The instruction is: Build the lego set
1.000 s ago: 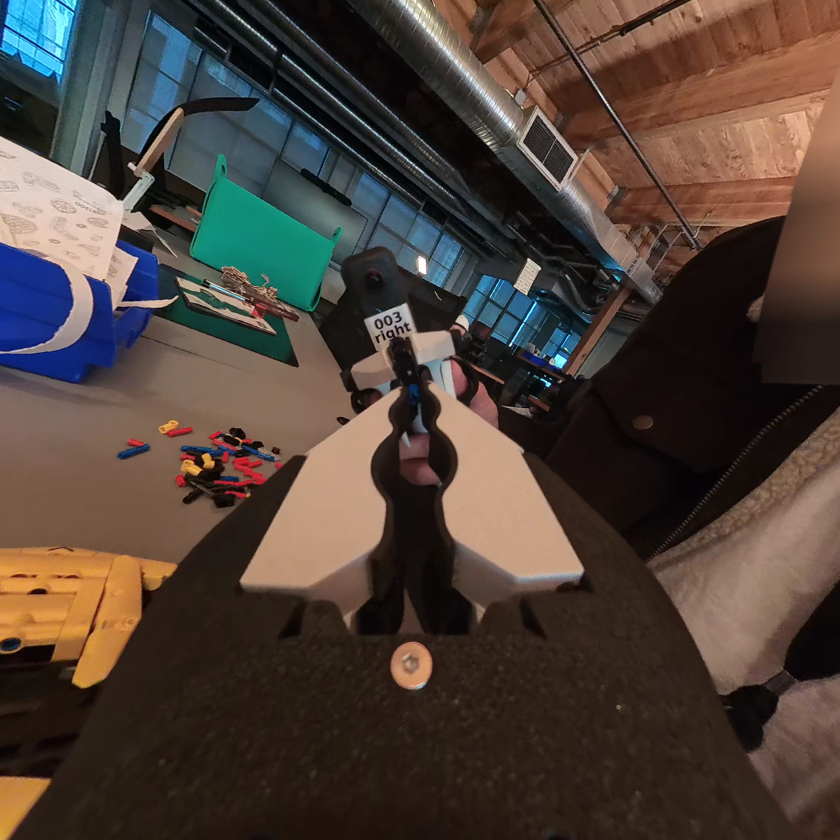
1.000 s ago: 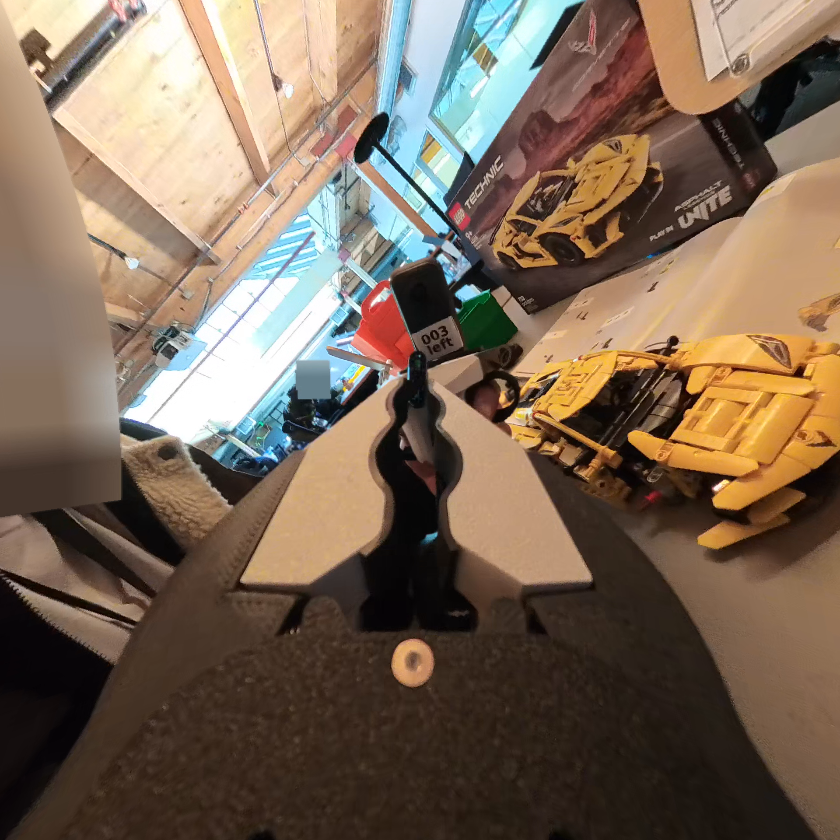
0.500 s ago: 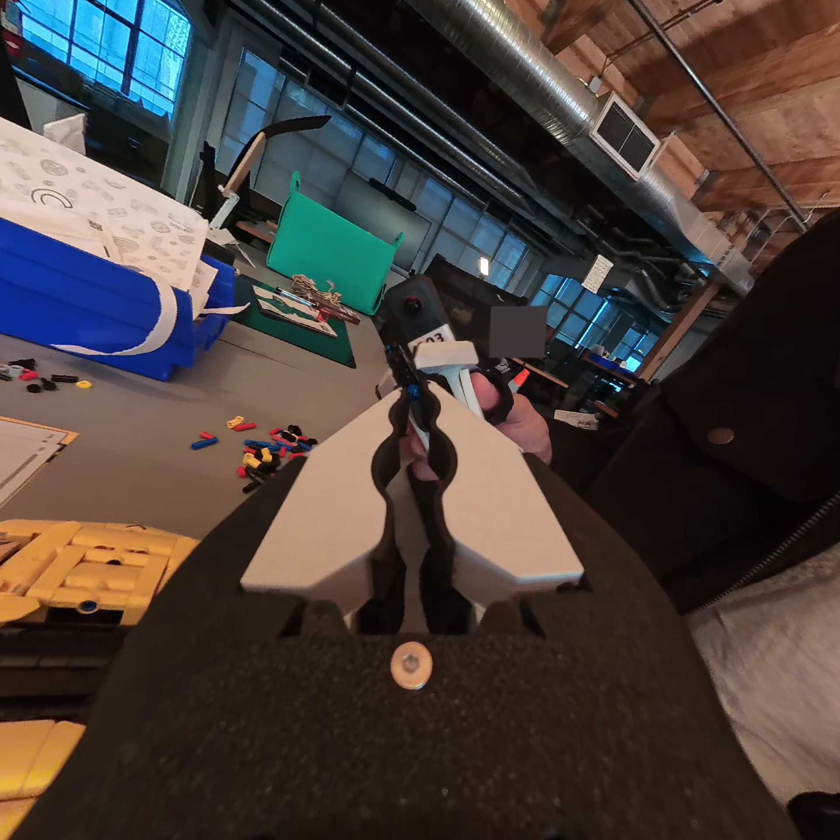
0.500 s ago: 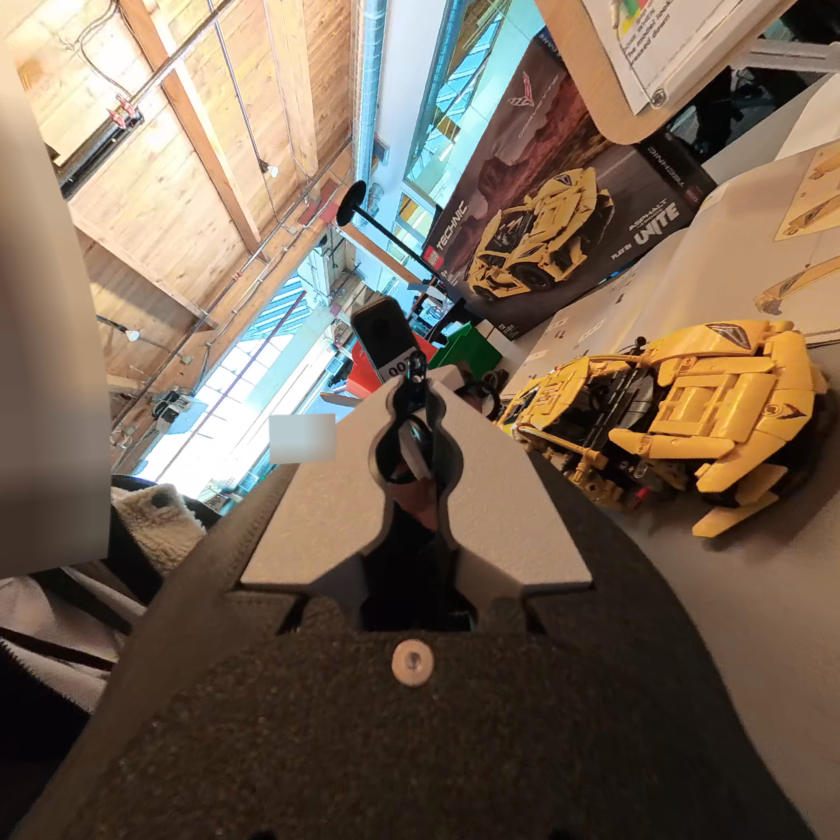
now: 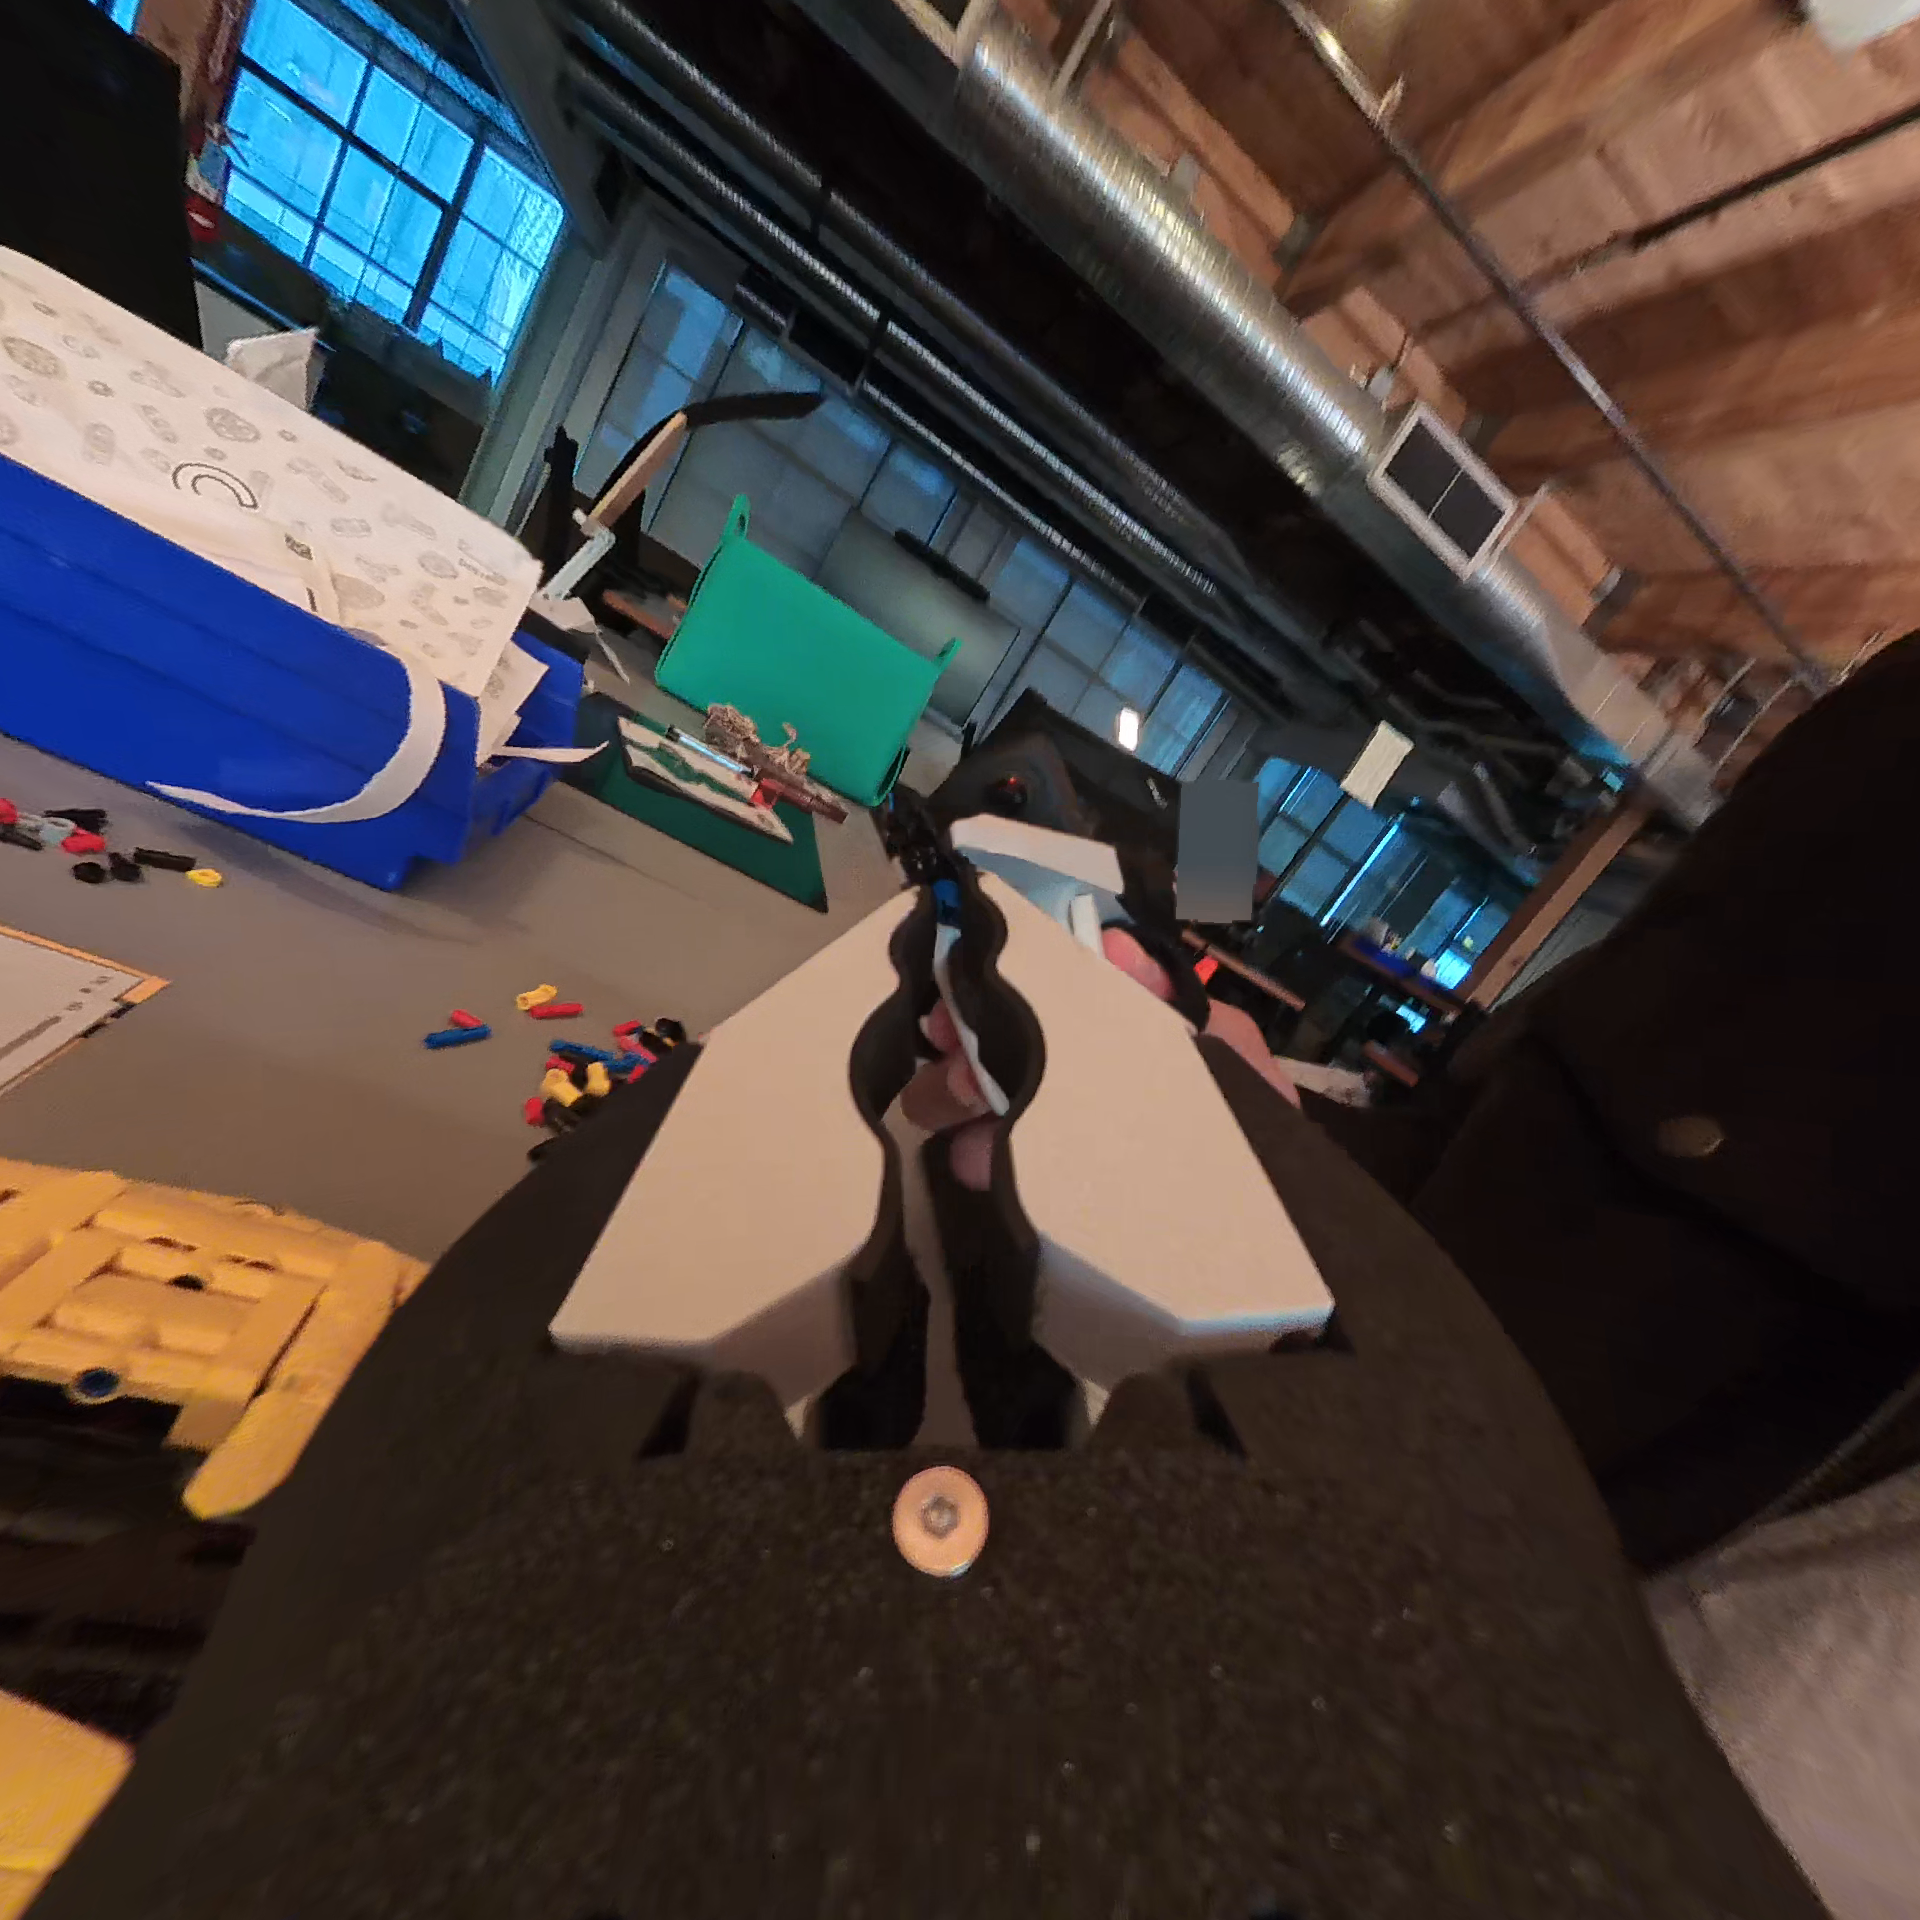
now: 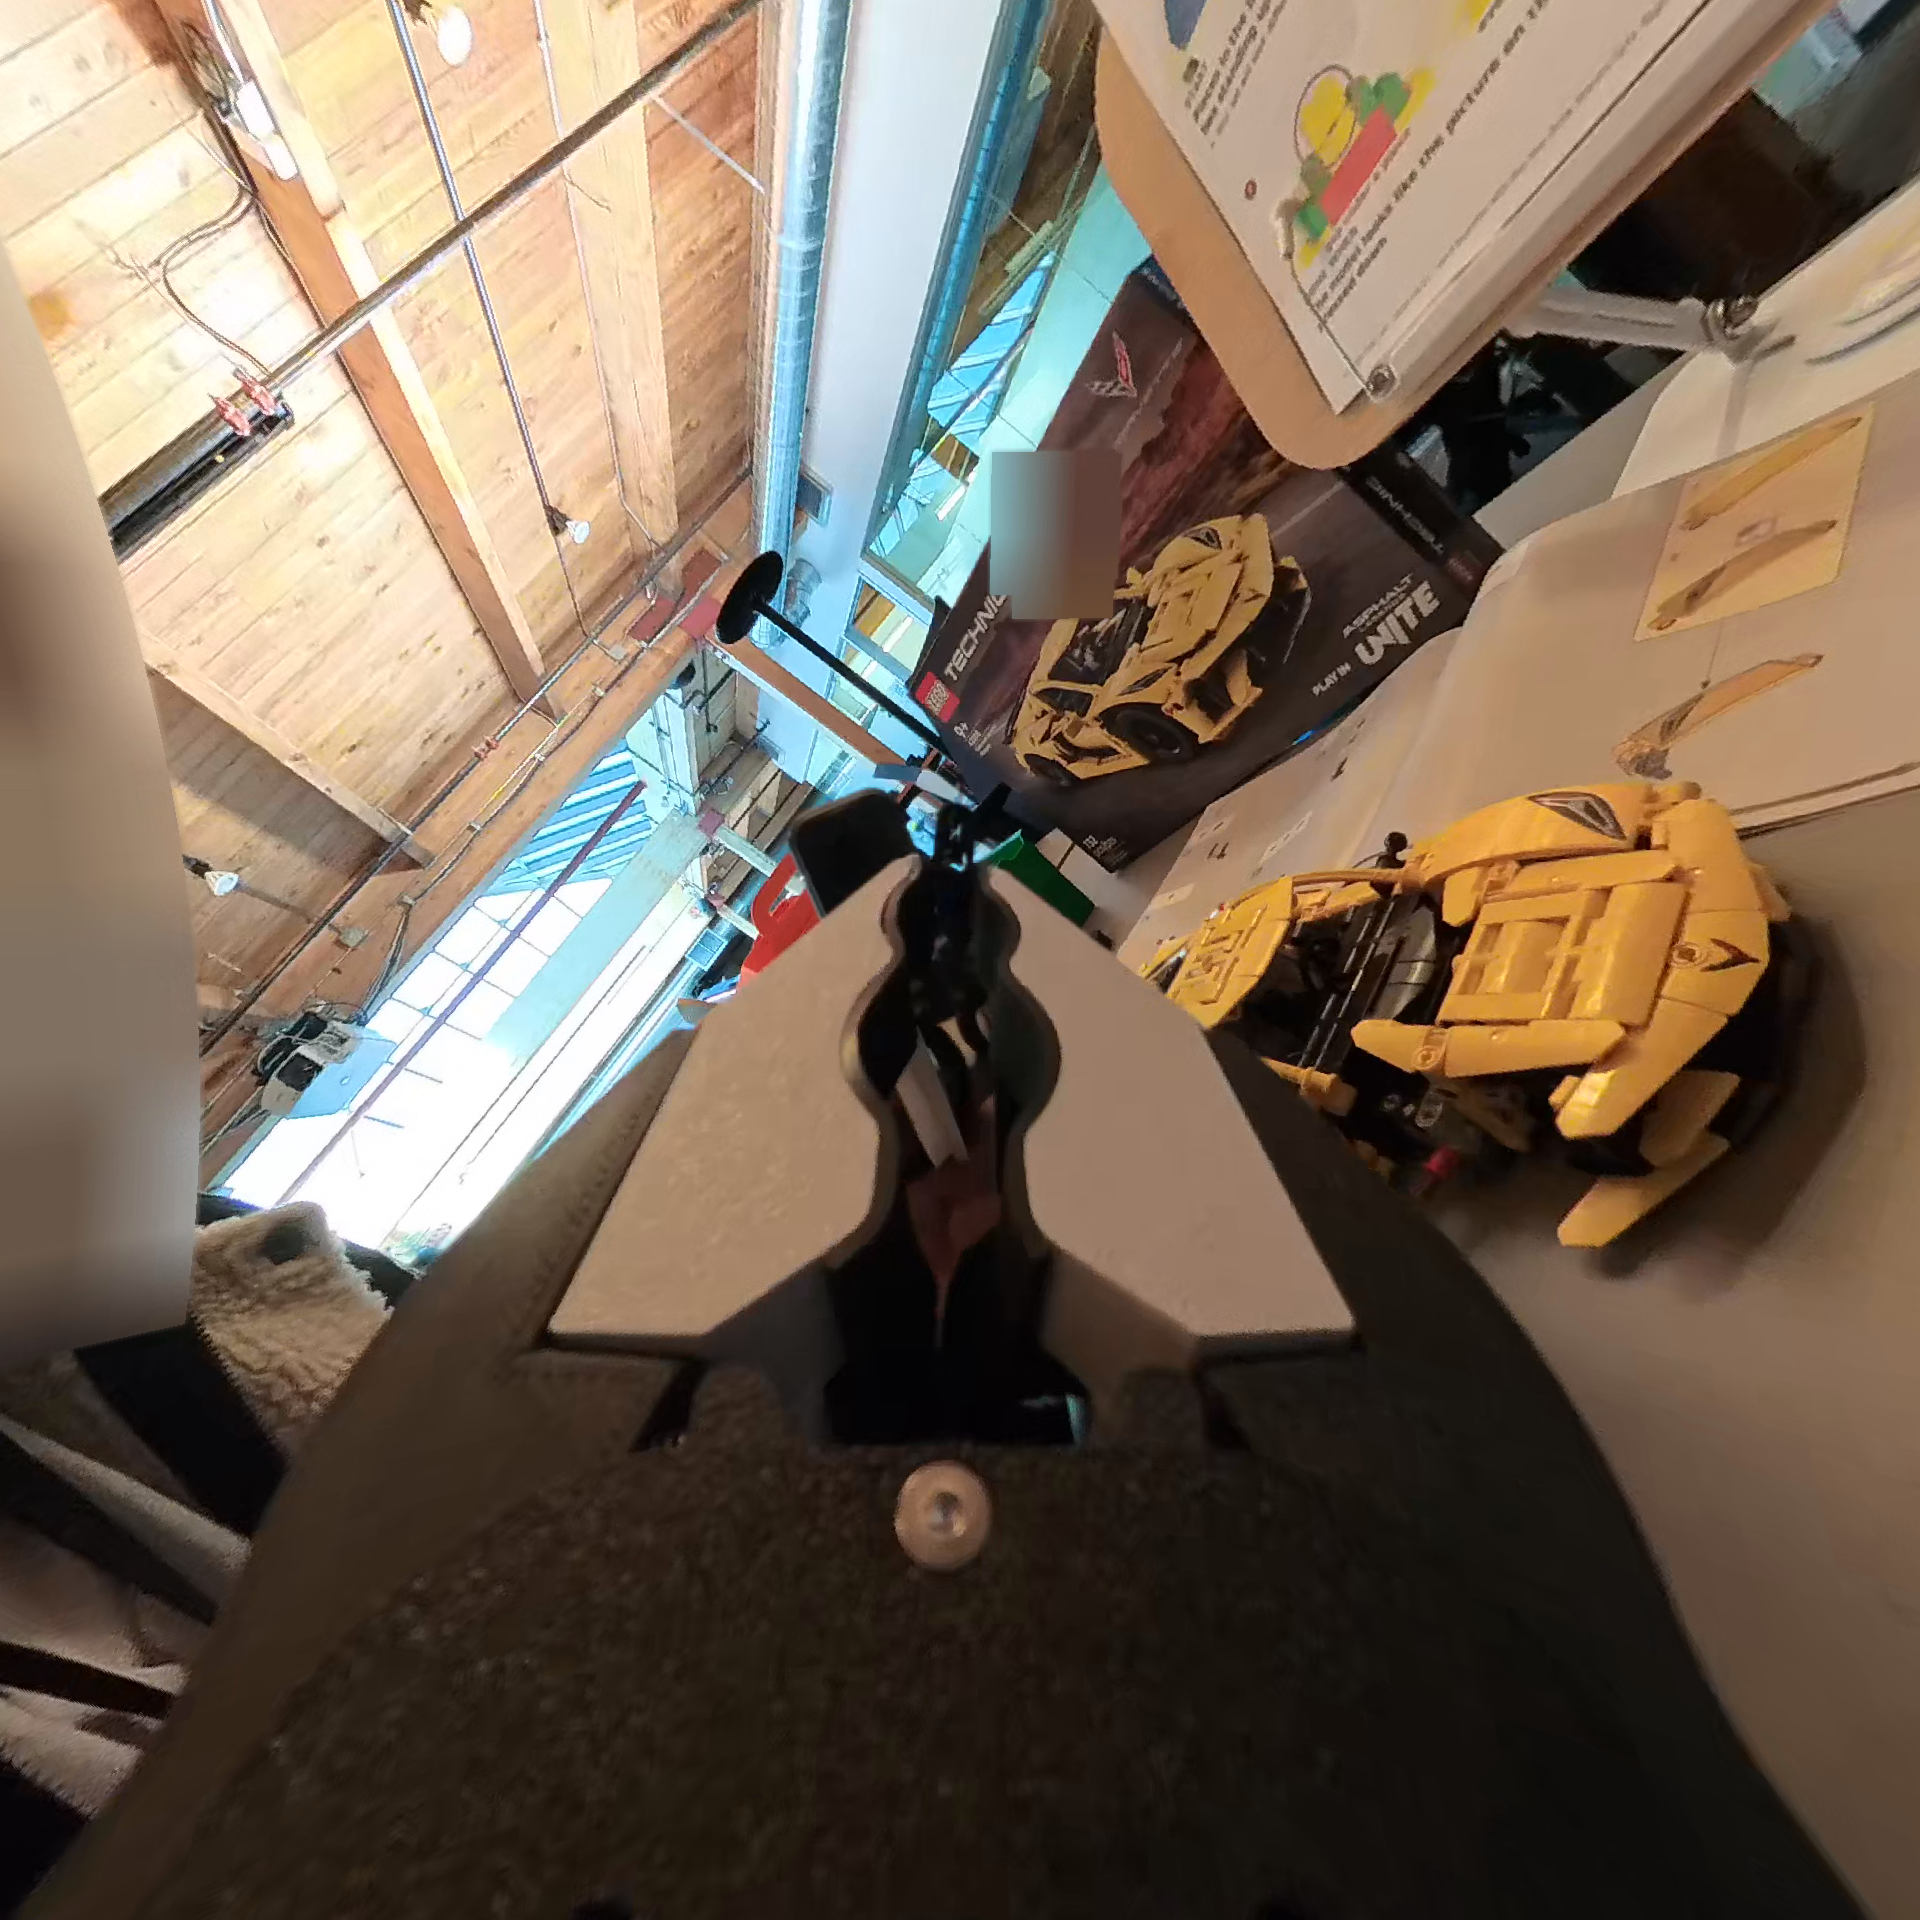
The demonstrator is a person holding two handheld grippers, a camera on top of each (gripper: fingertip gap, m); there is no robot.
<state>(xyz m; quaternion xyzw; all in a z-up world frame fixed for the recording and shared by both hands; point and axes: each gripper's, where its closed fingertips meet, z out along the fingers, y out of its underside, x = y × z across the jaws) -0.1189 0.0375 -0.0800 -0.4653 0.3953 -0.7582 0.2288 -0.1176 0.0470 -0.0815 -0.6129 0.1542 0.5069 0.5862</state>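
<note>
Both grippers, left gripper (image 5: 940, 894) and right gripper (image 6: 951, 883), are clamped on a small black-and-blue lego piece (image 5: 928, 864); a yellow lego car (image 6: 1496, 997) is seen rightward.

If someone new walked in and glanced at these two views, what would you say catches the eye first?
Probably the yellow model car lying on the grey table, with its box propped behind it in the right wrist view. Next, the two grippers meet tip to tip in mid-air, the left gripper and right gripper both pinching a small black-and-blue piece. Loose coloured pins scatter before a blue bin.
</note>
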